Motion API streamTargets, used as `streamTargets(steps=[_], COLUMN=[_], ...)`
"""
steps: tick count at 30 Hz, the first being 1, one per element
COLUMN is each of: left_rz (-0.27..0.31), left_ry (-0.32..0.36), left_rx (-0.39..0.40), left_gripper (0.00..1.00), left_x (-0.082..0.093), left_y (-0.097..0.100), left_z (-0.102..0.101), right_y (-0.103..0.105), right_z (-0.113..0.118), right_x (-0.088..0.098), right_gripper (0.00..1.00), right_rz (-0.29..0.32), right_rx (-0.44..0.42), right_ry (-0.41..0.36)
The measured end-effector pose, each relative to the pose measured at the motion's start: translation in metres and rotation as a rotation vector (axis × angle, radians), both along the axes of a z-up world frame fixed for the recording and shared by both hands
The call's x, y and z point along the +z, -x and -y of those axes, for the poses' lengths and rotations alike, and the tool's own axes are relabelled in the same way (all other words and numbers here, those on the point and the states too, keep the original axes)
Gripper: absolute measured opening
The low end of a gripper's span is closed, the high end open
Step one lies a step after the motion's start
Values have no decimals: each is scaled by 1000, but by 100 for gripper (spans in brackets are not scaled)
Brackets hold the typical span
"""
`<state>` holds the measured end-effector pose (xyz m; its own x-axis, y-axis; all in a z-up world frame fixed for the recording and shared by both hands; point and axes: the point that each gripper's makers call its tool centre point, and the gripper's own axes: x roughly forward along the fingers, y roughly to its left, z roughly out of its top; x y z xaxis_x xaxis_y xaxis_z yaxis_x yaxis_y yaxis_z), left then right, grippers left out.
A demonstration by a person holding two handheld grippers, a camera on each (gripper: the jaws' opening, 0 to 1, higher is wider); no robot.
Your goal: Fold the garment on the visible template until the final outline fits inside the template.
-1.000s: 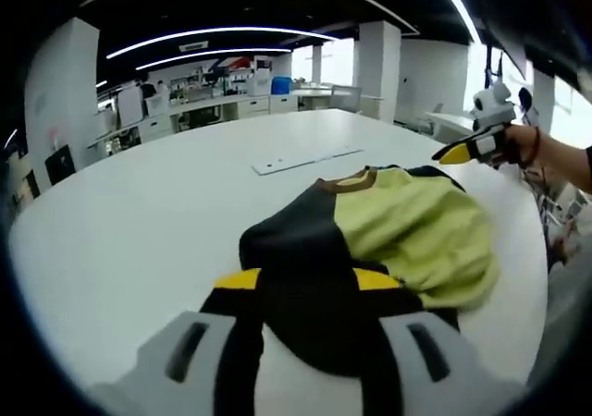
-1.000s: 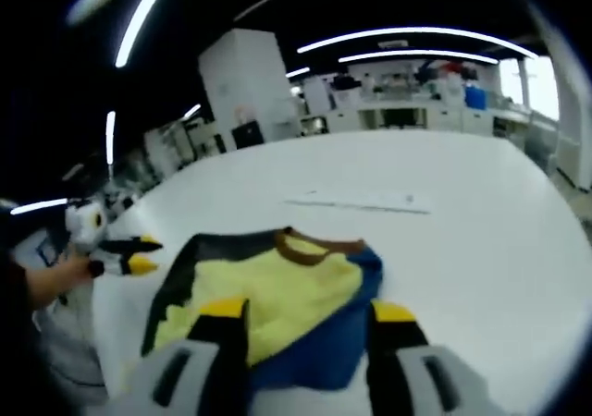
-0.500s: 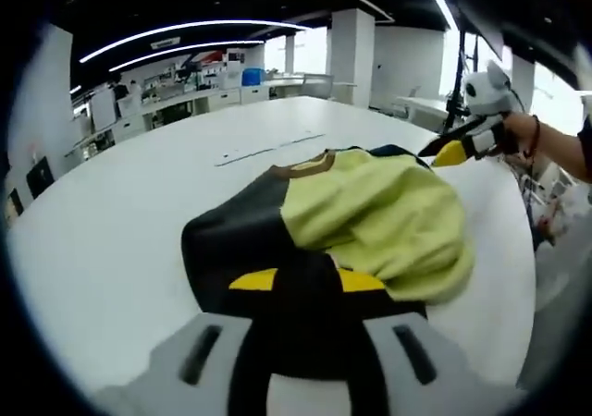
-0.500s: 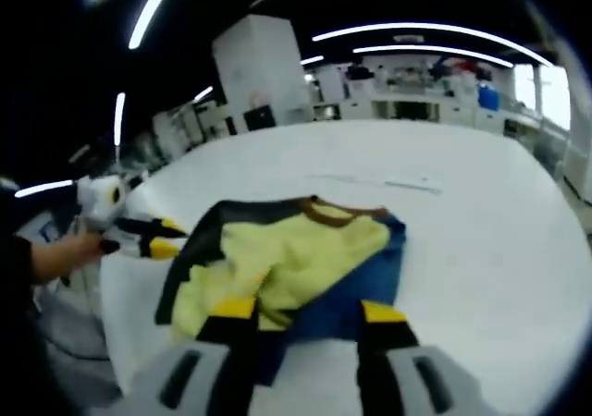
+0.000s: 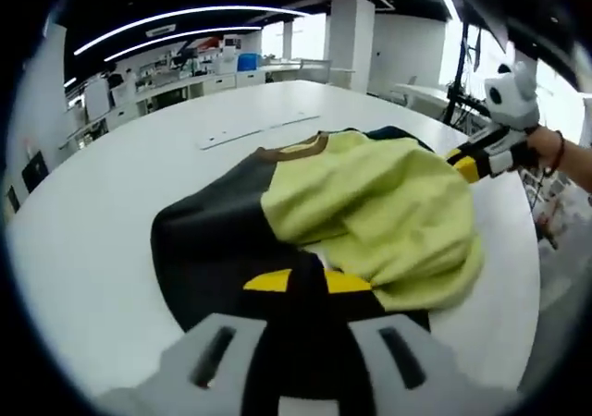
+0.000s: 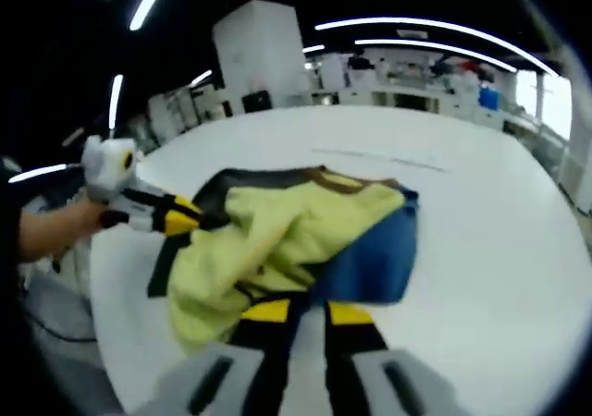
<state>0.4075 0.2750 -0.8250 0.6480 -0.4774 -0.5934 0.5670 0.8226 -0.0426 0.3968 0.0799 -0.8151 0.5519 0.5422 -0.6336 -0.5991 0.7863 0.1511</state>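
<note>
The left gripper [image 5: 305, 282] fingers pinch the black edge of the garment [image 5: 370, 203]; the right gripper [image 6: 298, 312] fingers are closed on its yellow-blue edge. The garment lies bunched just beyond both, on the white surface [image 5: 92, 213]. Farther out lies a flat strip [image 5: 259, 129], then desks and pillars under ceiling light strips.

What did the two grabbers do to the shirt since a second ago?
Both grippers closed in on the garment. The right gripper narrowed its jaws from wide apart to nearly together at the blue edge; the left gripper pinches the black side. The yellow cloth bunched up higher in the middle. The garment stayed on the white table.
</note>
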Motion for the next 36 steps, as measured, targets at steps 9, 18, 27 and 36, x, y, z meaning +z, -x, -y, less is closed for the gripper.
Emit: streamTargets(steps=[9, 18, 27, 36], left_rz=[11, 47, 62, 76], left_ry=[0, 19, -29, -127], left_rx=[50, 112, 165, 196], left_gripper=[0, 0, 0, 0], left_x=[8, 25, 29, 28], left_y=[0, 1, 2, 1], left_z=[-9, -34, -61, -88], right_y=[-7, -6, -14, -19], right_z=[9, 34, 71, 107], right_x=[9, 27, 41, 47], right_gripper=[0, 0, 0, 0], right_rz=[7, 27, 29, 20], right_rx=[-93, -133, -176, -232], right_ry=[-76, -48, -7, 54])
